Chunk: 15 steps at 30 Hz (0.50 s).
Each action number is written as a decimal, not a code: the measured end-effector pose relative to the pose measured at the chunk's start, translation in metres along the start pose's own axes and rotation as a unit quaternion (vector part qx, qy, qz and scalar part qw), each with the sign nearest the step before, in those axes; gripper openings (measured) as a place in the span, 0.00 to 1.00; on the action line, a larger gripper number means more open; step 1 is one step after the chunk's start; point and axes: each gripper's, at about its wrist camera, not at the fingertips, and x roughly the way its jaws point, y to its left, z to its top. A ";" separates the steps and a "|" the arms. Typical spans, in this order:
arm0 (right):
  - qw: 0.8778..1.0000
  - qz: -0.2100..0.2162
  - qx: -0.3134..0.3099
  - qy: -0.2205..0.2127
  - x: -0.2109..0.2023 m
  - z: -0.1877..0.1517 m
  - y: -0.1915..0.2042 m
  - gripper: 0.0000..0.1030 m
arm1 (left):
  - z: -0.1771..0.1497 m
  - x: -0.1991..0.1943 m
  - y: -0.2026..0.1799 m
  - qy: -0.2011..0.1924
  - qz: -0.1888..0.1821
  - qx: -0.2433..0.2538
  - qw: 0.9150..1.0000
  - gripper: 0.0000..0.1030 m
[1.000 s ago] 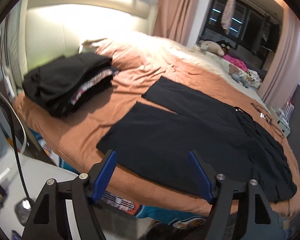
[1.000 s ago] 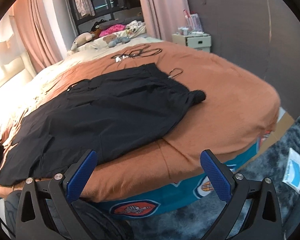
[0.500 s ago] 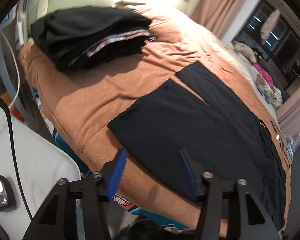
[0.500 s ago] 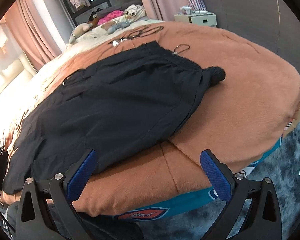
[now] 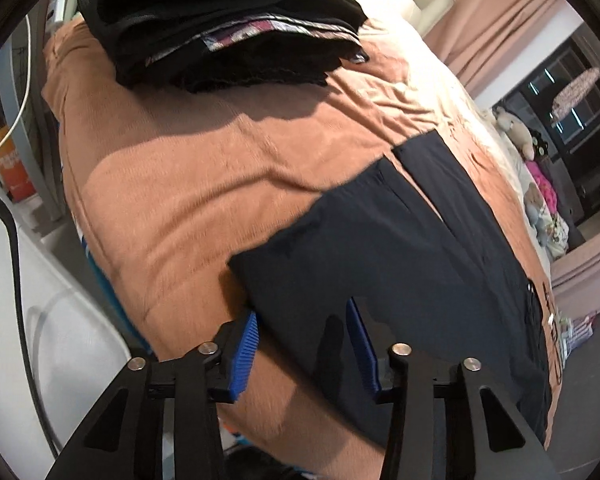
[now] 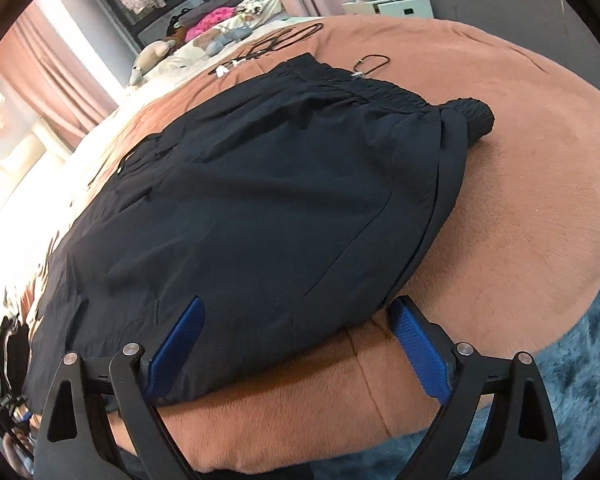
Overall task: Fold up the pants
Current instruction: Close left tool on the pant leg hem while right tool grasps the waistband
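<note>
Black pants (image 5: 412, 248) on brown blanket (image 5: 204, 184); tongs w/ blue pads (image 6: 418, 340).

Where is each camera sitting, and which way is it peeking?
Left wrist camera: sits on the left gripper, low at the bed's near edge, facing the pants leg cuffs and the stack of folded clothes; only its open blue fingers show.
Right wrist camera: sits on the right gripper, facing the pants' waistband end, hangers and stuffed toys beyond; only its open fingers show.
Both see the same black pants on the brown blanket.
</note>
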 end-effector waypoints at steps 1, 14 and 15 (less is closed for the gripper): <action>1.000 0.000 0.006 -0.001 0.003 0.002 -0.001 0.91 | 0.002 0.002 0.001 -0.003 -0.002 -0.005 1.000 0.41; 0.995 -0.015 0.095 -0.022 -0.007 0.014 -0.027 0.71 | 0.007 -0.002 0.001 -0.044 0.021 -0.023 0.999 0.10; 0.994 -0.017 0.103 -0.028 -0.010 0.015 -0.030 0.71 | 0.008 -0.004 -0.001 -0.046 0.020 -0.021 0.999 0.10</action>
